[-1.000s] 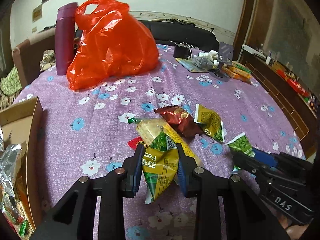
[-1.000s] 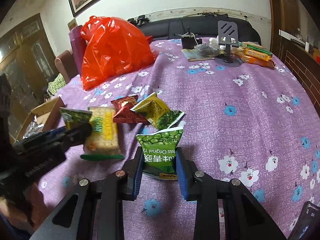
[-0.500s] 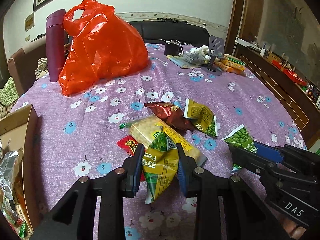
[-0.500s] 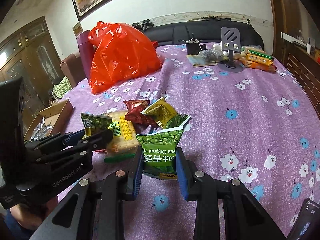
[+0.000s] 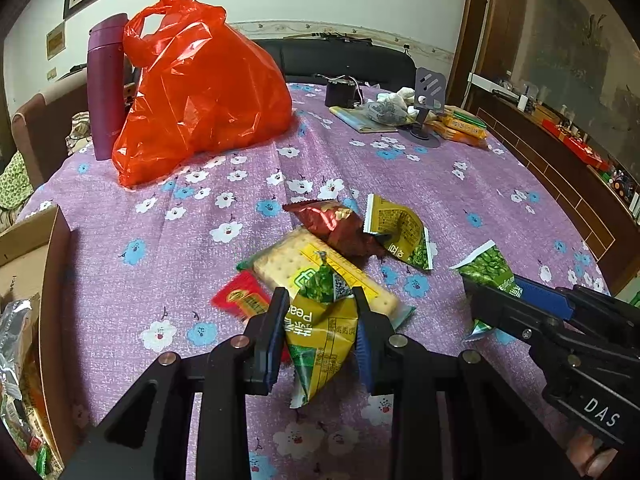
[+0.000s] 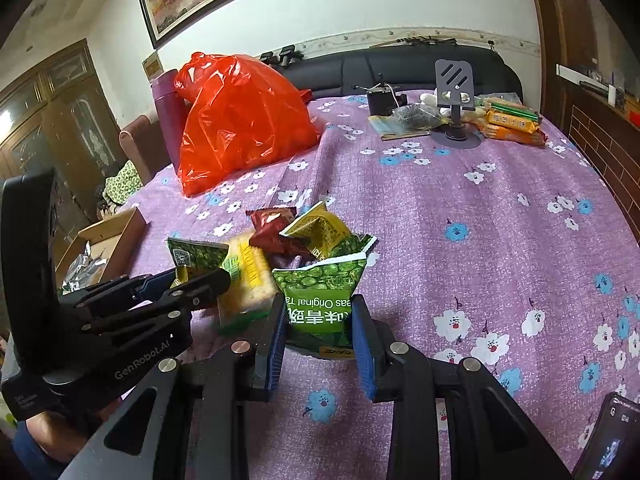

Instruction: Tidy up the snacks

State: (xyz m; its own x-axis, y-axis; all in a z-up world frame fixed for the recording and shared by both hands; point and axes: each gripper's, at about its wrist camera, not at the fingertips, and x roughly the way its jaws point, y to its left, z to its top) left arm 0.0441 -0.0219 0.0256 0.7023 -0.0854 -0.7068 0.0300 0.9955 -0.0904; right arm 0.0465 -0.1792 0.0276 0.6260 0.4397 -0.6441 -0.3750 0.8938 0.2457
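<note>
My left gripper (image 5: 319, 300) is shut on a yellow-green pea packet (image 5: 320, 332), held just in front of a cracker packet (image 5: 288, 264). A small red packet (image 5: 244, 300), a red-brown packet (image 5: 332, 224) and another yellow-green packet (image 5: 400, 232) lie around the crackers on the purple flowered cloth (image 5: 160, 264). My right gripper (image 6: 317, 304) is shut on a green pea packet (image 6: 320, 312), to the right of that pile. In the right wrist view the left gripper (image 6: 200, 276) reaches in from the left with its packet (image 6: 196, 256).
An open cardboard box (image 5: 36, 248) with foil packets sits at the table's left edge. At the back are an orange plastic bag (image 5: 200, 96), a purple flask (image 5: 106, 88), a phone stand (image 5: 428, 92) and orange snack packs (image 5: 460, 126). A phone (image 6: 608, 440) lies at the near right.
Both grippers keep their packets. In the right wrist view the left gripper has come further into the picture. The lying snacks have not moved.
</note>
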